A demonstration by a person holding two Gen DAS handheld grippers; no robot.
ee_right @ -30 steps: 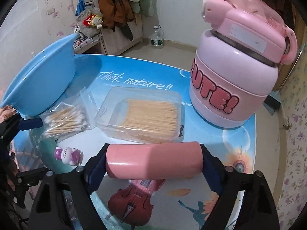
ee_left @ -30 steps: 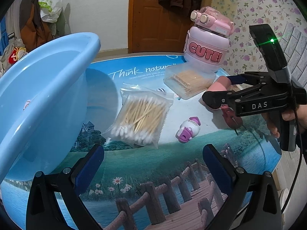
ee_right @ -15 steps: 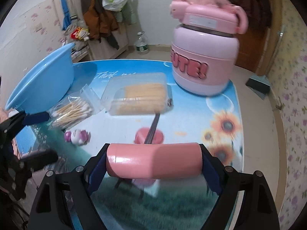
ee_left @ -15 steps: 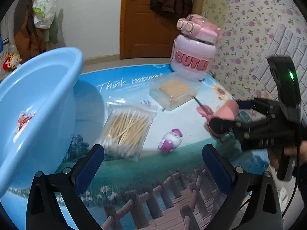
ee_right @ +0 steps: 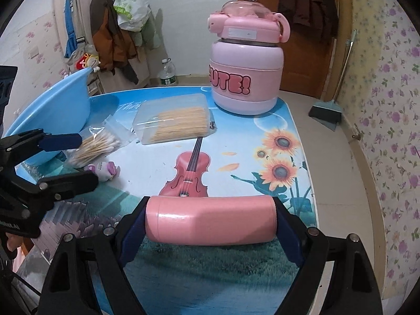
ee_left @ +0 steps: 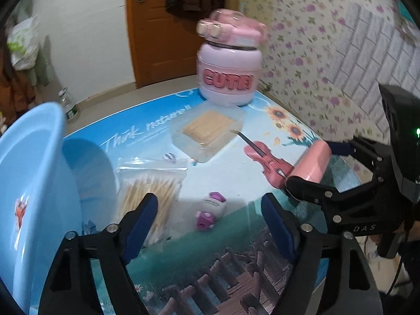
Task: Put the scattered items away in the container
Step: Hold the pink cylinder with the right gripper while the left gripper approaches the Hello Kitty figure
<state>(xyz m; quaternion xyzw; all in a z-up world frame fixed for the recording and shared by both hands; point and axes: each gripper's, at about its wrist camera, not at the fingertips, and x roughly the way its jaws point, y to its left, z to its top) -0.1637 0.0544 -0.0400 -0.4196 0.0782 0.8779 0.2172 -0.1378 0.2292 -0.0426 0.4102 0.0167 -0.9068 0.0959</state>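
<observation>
My right gripper (ee_right: 210, 223) is shut on a pink cylinder (ee_right: 211, 219), held crosswise above the table's near edge; it also shows in the left wrist view (ee_left: 313, 161). My left gripper (ee_left: 210, 223) is open and empty, above a bag of cotton swabs (ee_left: 149, 191) and a small pink-and-white toy (ee_left: 210, 210). The blue basin (ee_left: 31, 183) stands at the left, tilted; it also shows in the right wrist view (ee_right: 50, 115). A clear box of toothpicks (ee_right: 174, 122) lies mid-table.
A large pink "CUTE!" jug (ee_right: 246, 68) stands at the table's far side. The table (ee_right: 278, 141) has a printed picture cloth. A dustpan (ee_right: 325, 110) sits on the floor to the right, near the floral wall.
My right gripper has lifted the pink cylinder and drawn back from the jug. My left gripper has pulled back and up, and its jaws stand a little narrower.
</observation>
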